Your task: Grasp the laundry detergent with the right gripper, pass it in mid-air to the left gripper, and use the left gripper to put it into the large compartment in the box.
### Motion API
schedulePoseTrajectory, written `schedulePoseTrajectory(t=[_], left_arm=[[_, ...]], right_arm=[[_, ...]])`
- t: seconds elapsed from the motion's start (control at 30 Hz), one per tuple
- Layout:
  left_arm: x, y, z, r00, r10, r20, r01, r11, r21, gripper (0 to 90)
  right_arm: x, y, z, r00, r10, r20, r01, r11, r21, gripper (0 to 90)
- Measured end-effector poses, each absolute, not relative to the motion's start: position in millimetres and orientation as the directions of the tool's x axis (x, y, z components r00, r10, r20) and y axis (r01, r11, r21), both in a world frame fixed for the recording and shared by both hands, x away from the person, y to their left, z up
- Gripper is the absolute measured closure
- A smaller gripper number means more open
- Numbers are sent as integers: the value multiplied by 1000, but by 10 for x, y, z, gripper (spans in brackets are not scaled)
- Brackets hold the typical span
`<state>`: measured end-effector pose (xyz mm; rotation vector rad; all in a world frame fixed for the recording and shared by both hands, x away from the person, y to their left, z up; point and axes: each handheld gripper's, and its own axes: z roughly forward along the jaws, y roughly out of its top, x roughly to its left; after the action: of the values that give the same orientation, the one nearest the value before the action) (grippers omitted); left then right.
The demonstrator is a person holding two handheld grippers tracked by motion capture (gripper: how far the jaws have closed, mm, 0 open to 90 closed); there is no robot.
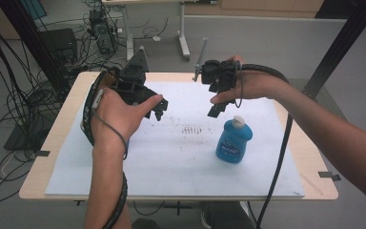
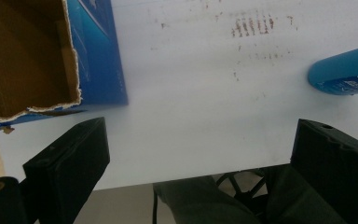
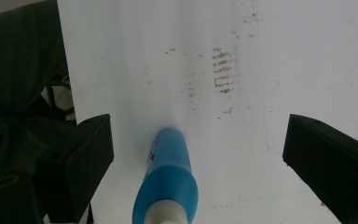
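A blue plastic bottle with a white cap (image 1: 234,140) stands upright right of centre on the white sheet (image 1: 171,157). Above it, the right gripper (image 1: 218,102) hangs wide open, empty. At upper left of the left gripper view, a torn blue cardboard box (image 2: 37,56) gapes open, nothing visible inside; the left gripper (image 1: 158,109) is spread wide, empty.

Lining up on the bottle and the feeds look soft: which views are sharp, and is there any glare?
High view: even light, no glare, bottle fairly sharp on the white sheet. Right gripper view: bottle close and soft, jaws blurred. Left gripper view: box sharper, jaws out of focus, bottle at the right edge.
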<state>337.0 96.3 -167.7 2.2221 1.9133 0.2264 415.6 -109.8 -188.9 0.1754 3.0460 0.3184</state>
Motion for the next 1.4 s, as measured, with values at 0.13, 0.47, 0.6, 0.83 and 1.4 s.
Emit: schedulePoseTrajectory(t=[0.13, 0.47, 0.6, 0.83, 1.4], left_arm=[[3365, 964, -1668, 148, 989, -13, 958, -140, 251, 49], [3353, 962, -1665, 147, 989, -16, 957, -138, 254, 48], [3358, 946, -1655, 154, 988, -17, 956, -145, 256, 49], [3365, 931, -1649, 153, 988, -15, 956, -144, 257, 48], [3294, 915, -1656, 159, 987, -14, 955, -150, 256, 48]], right_arm=[[4155, -1093, -1876, -991, 119, -65, 103, 972, 213, 85], [4129, -1177, -1856, -989, 130, -65, 113, 971, 212, 85], [4120, -1256, -1859, -988, 143, -64, 126, 969, 214, 85], [4104, -1418, -1870, -986, 158, -54, 144, 969, 201, 85], [3996, -1951, -1857, -972, 228, -48, 213, 954, 209, 85]])
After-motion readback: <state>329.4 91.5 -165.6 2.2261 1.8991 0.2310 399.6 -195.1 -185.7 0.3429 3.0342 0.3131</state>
